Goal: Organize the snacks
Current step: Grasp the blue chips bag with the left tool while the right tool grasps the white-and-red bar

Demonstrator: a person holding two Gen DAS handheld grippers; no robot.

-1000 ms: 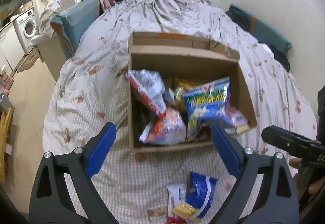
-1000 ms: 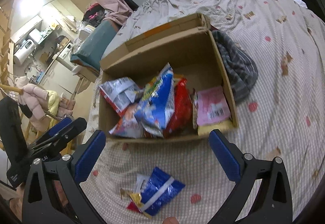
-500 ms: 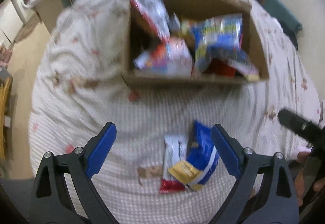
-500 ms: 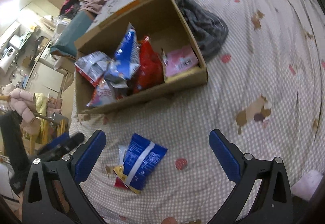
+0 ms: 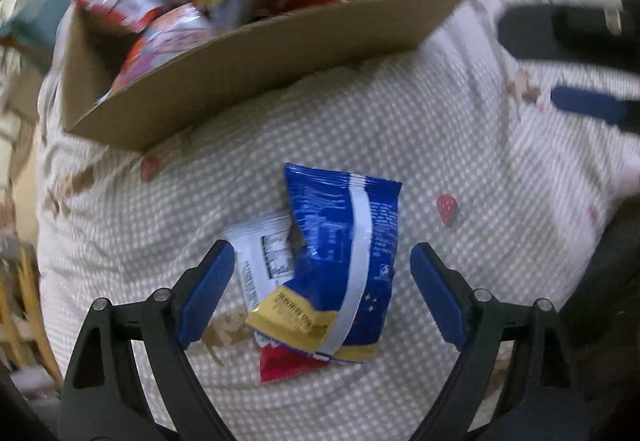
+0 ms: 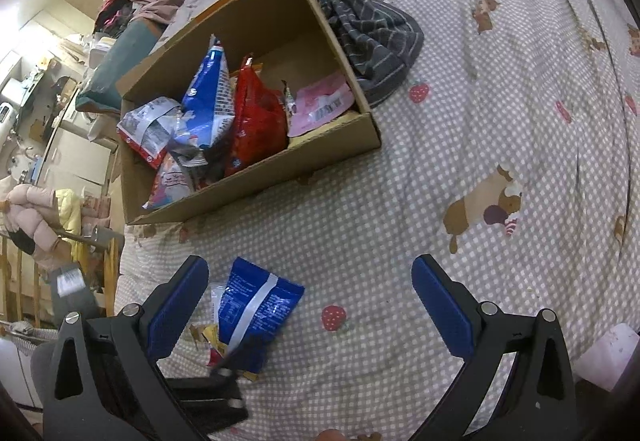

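1. Left gripper [image 5: 318, 291] pointing steeply down over the bed [image 5: 400, 129], fingers [image 5: 206, 291] wide but just been narrowing a little, pressing on nothing.
2. Blue snack bag [image 5: 344, 257] lying flat on the checked bedspread, between the two left fingers without touching either.
3. White packet [image 5: 262, 267] partly tucked under the blue bag's left edge, a red corner poking out below.
4. Cardboard box [image 6: 256, 177] well beyond, holding upright blue, red, silver and pink snack packs.
5. Right gripper [image 6: 312, 307] off to the side above bare bedspread, fingers [image 6: 442, 309] spread wide, empty.
6. Grey striped cloth [image 6: 372, 37] bunched against the box's far right wall.
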